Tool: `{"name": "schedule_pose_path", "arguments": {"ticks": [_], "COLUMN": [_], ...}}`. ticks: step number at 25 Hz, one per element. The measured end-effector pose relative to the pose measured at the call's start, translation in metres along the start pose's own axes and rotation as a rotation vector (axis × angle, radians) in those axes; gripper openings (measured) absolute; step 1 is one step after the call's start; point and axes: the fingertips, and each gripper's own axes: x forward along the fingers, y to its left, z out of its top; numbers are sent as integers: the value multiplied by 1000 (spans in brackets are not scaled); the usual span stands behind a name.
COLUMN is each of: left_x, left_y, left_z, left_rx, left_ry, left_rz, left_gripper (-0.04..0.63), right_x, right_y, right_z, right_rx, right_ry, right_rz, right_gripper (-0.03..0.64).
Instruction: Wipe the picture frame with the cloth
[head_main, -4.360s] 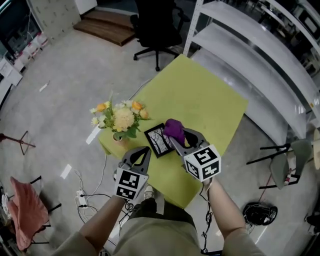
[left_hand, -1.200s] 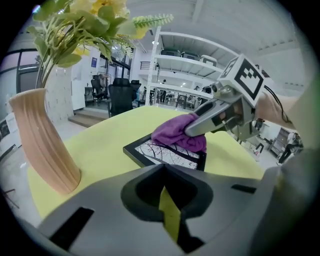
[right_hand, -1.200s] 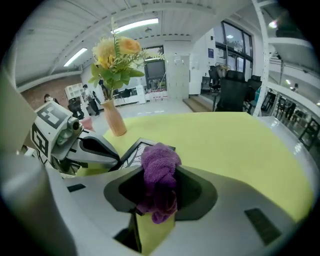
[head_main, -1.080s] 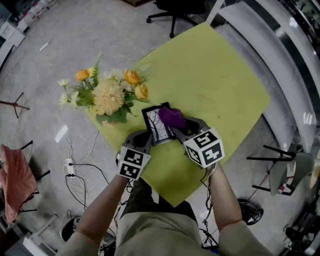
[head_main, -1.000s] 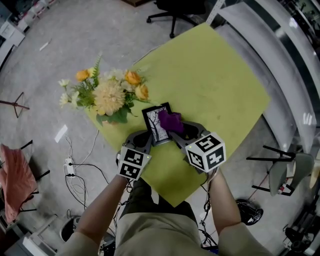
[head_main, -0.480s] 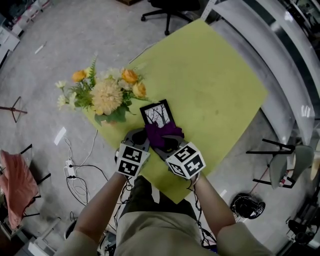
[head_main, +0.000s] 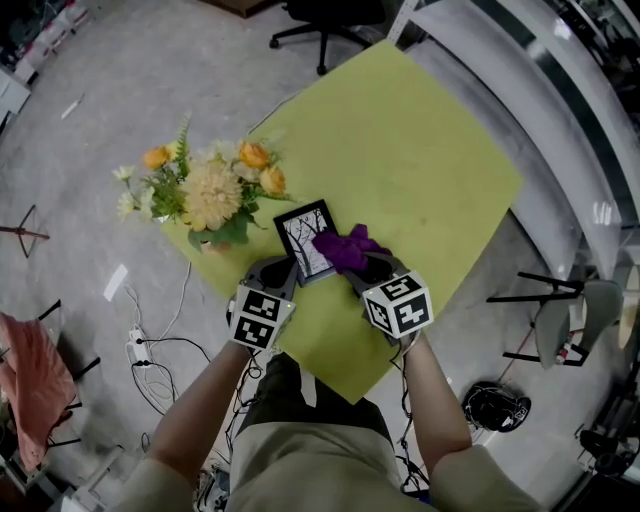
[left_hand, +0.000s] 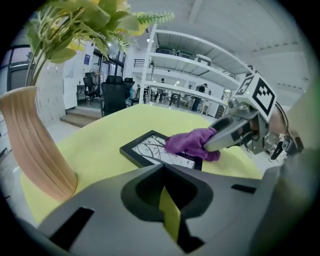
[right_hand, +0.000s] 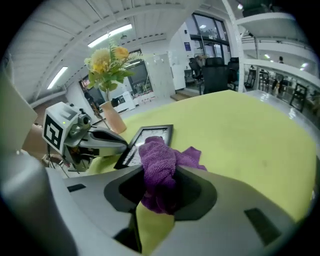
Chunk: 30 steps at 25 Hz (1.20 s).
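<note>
A black picture frame (head_main: 303, 240) with a tree drawing lies flat on the yellow-green table (head_main: 420, 150). My right gripper (head_main: 362, 265) is shut on a purple cloth (head_main: 345, 248), which rests on the frame's right edge. In the right gripper view the cloth (right_hand: 159, 167) bulges up between the jaws, with the frame (right_hand: 147, 141) just beyond. My left gripper (head_main: 280, 270) sits at the frame's near left corner, jaws shut with nothing between them. From the left gripper view, the frame (left_hand: 150, 149) and the cloth (left_hand: 192, 142) lie ahead of the left gripper (left_hand: 165, 172).
A tan vase (left_hand: 30, 150) of yellow and orange flowers (head_main: 205, 190) stands close to the left of the frame, near the table's left edge. White shelving (head_main: 560, 110) runs along the right. An office chair (head_main: 330, 15) stands beyond the table. Cables (head_main: 150, 350) lie on the floor.
The right gripper has swept the cloth from the frame's near edge to its right edge. The left gripper has stayed at the frame's near corner.
</note>
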Motion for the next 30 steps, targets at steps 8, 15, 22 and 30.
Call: {"name": "schedule_pose_path", "arguments": {"ticks": [8, 15, 22, 30], "left_x": [-7, -59, -118, -196], "left_y": [4, -2, -17, -38], "left_z": [-7, 24, 90, 166], "left_rx": [-87, -31, 39, 123], "left_ry": [31, -10, -132, -295], "left_rz": [-21, 9, 10, 29], "left_gripper": [8, 8, 8, 8], "right_x": [-66, -135, -197, -269], "right_y": [-41, -19, 15, 69], "right_z": [33, 84, 137, 185], "right_rx": [144, 119, 23, -60], "right_ry": [-188, -334, -459, -617], "right_rz": [-151, -164, -166, -150], "right_gripper": [149, 149, 149, 149]}}
